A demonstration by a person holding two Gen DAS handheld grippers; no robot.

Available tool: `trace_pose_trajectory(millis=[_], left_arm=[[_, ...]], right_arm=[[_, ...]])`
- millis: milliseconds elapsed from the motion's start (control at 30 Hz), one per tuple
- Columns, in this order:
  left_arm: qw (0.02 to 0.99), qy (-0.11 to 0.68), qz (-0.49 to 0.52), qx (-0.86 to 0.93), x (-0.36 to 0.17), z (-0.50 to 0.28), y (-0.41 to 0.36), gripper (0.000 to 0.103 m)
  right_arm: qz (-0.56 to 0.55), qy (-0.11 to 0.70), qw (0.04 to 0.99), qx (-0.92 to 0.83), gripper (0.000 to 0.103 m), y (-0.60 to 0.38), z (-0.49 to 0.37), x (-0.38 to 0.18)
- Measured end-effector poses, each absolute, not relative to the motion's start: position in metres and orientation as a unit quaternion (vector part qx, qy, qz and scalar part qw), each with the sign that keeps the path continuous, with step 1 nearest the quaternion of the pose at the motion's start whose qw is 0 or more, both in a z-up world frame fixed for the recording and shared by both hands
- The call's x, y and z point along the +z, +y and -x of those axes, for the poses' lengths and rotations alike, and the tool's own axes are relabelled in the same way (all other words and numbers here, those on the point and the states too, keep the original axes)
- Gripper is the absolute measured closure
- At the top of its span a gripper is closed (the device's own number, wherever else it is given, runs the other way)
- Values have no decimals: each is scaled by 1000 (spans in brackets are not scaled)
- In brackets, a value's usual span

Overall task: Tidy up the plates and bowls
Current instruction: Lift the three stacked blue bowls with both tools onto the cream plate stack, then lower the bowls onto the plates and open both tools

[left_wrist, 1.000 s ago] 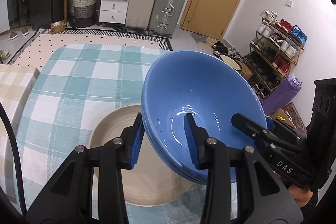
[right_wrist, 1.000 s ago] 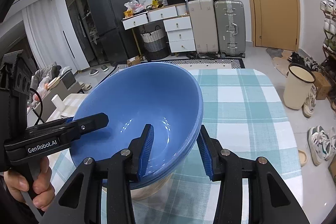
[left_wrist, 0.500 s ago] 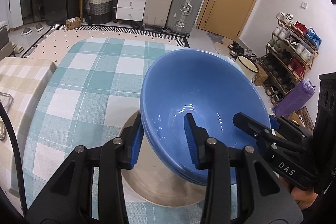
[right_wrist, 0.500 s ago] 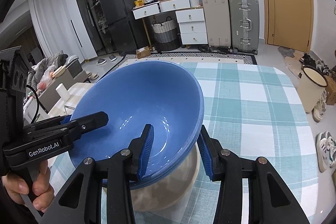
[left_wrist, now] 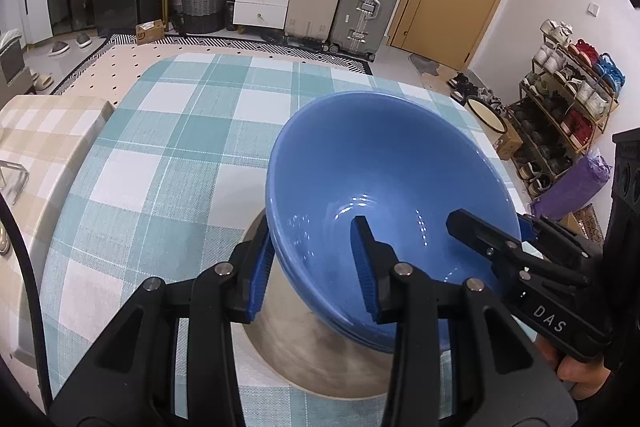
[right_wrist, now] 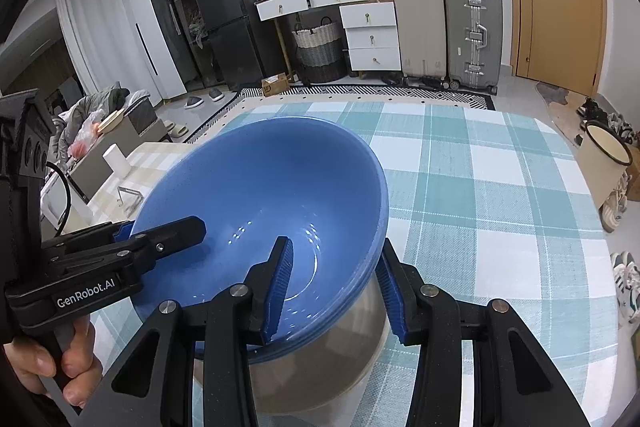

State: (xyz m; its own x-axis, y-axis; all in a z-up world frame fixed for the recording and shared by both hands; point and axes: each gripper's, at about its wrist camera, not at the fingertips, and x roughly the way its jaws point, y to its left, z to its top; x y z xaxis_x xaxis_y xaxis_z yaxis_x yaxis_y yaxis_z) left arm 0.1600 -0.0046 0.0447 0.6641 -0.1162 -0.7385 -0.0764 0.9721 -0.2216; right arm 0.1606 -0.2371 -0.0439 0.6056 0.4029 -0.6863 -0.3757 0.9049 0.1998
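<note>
The left gripper [left_wrist: 312,265] pinches the near rim of a deep, glossy blue ceramic bowl [left_wrist: 384,179] — one blue-padded finger inside the bowl, the other outside against its wall. The right gripper [right_wrist: 334,281] clamps the opposite rim of the same bowl [right_wrist: 256,187] in the same way, one pad inside and one outside. Along the gripped edge several rim lines show, so it looks like a stack of nested blue bowls, though how many I cannot tell. The bowl is tilted and sits directly above a round beige ceramic plate [left_wrist: 304,359] that lies on the teal-and-white checked tablecloth [left_wrist: 168,163]; whether the bowl touches the plate is hidden. A hand [right_wrist: 48,367] grips the left gripper's handle — seen at the bowl's left in the right wrist view.
</note>
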Motion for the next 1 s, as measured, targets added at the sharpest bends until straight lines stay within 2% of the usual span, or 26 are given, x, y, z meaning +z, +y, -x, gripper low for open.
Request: trace_pose_trajectory(millis=[567, 633, 700, 767, 867, 967, 1000], left_arm=[[903, 418, 97, -12, 35, -164, -10, 66], [906, 413, 93, -17, 38, -162, -10, 57], [911, 405, 82, -15, 43, -158, -10, 48], [916, 395, 69, -12, 49, -153, -10, 40], [923, 379, 60, -17, 58, -143, -8, 21], [933, 354, 56, -27, 69, -126, -5, 15], [936, 346, 56, -29, 73, -120, -4, 5]], right_arm=[[-20, 398, 889, 227, 57, -237, -174, -56], [-24, 395, 889, 230, 54, -239, -174, -55], [-21, 394, 891, 226, 45, -242, -172, -53], [-25, 391, 892, 224, 31, -245, -170, -50], [-27, 389, 893, 224, 16, -251, -161, -43], [-13, 373, 901, 222, 4, -255, -146, -32], [-7, 360, 906, 221, 2, -257, -139, -27]])
